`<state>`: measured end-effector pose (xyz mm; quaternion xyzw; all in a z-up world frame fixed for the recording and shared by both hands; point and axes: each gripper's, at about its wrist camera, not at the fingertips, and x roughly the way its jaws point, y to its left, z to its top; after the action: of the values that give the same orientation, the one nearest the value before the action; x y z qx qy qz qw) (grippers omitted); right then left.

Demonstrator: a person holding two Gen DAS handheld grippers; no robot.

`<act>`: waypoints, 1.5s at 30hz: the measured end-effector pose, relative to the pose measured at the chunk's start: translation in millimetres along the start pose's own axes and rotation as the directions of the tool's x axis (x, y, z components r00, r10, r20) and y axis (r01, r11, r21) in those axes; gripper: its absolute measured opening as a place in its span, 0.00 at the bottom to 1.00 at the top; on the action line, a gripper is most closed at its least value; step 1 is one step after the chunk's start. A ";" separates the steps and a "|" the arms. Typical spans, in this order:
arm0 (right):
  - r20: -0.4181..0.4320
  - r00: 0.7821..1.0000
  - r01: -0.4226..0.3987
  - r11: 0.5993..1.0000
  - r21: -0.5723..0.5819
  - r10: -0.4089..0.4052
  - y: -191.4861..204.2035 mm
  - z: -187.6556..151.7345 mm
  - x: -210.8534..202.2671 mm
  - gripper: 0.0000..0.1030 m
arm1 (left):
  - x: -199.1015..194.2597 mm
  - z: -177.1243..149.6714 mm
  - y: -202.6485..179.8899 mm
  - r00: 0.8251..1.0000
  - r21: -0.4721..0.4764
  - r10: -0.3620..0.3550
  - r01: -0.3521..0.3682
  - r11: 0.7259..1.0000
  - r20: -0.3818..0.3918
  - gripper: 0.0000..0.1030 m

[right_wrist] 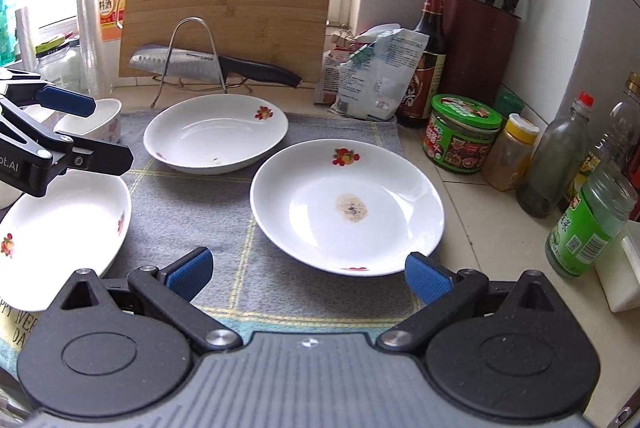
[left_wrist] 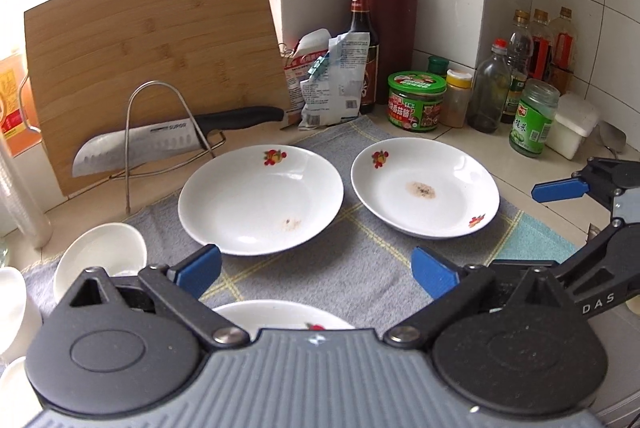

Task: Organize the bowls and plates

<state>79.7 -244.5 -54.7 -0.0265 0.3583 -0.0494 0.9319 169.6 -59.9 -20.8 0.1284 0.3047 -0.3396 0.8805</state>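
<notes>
1. Plates are sitting on the grey cloth (left_wrist: 360,268) in the left wrist view: one plate (left_wrist: 261,198) at the far left, a second plate (left_wrist: 425,190) at the far right just beside it without touching, and a third plate (left_wrist: 280,314) peeking out near, under the left gripper (left_wrist: 316,270). A small bowl (left_wrist: 102,254) is lying at the left edge. The left gripper's fingers are standing wide apart, holding nothing.

2. In the right wrist view, the right gripper (right_wrist: 308,274) is hovering near the stained plate (right_wrist: 347,206), fingers spread and empty. The far plate (right_wrist: 216,132) and the near-left plate (right_wrist: 64,228) are looking glazed; they are probably stiff, slippery and breakable, so pinching a raised rim seems wisest.
</notes>
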 end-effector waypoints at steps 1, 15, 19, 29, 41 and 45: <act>-0.008 1.000 -0.011 1.000 -0.010 0.011 8.4 -0.6 0.2 1.00 | -3.7 -4.7 2.0 1.000 -0.010 0.004 -0.004 1.000 -0.003 0.98; -0.031 0.974 -0.225 0.964 -0.143 0.223 52.0 0.5 6.8 1.00 | -56.7 -69.0 3.8 0.975 -0.187 0.196 -0.213 0.959 -0.106 0.98; -0.039 0.957 -0.292 0.943 -0.163 0.289 51.1 -10.3 4.3 1.00 | -69.1 -85.9 -6.3 0.954 -0.199 0.253 -0.282 0.938 -0.162 0.98; -0.092 0.918 -0.397 0.904 -0.162 0.386 55.7 -19.2 8.2 1.00 | -70.6 -125.4 -10.6 0.938 -0.241 0.232 -0.295 0.924 -0.259 0.98; -0.122 0.916 -0.397 0.905 -0.153 0.382 72.2 9.2 22.2 1.00 | -37.2 -133.4 12.5 0.963 -0.172 0.130 -0.173 0.970 -0.237 0.99; -0.153 0.914 -0.396 0.909 -0.129 0.376 82.5 18.7 38.3 1.00 | -32.3 -132.6 18.4 0.974 -0.119 0.105 -0.131 0.984 -0.202 0.99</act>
<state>126.6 -166.5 -73.3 -0.0253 0.4167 0.1630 0.8940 103.6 27.9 -103.8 0.1206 0.4032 -0.2514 0.8716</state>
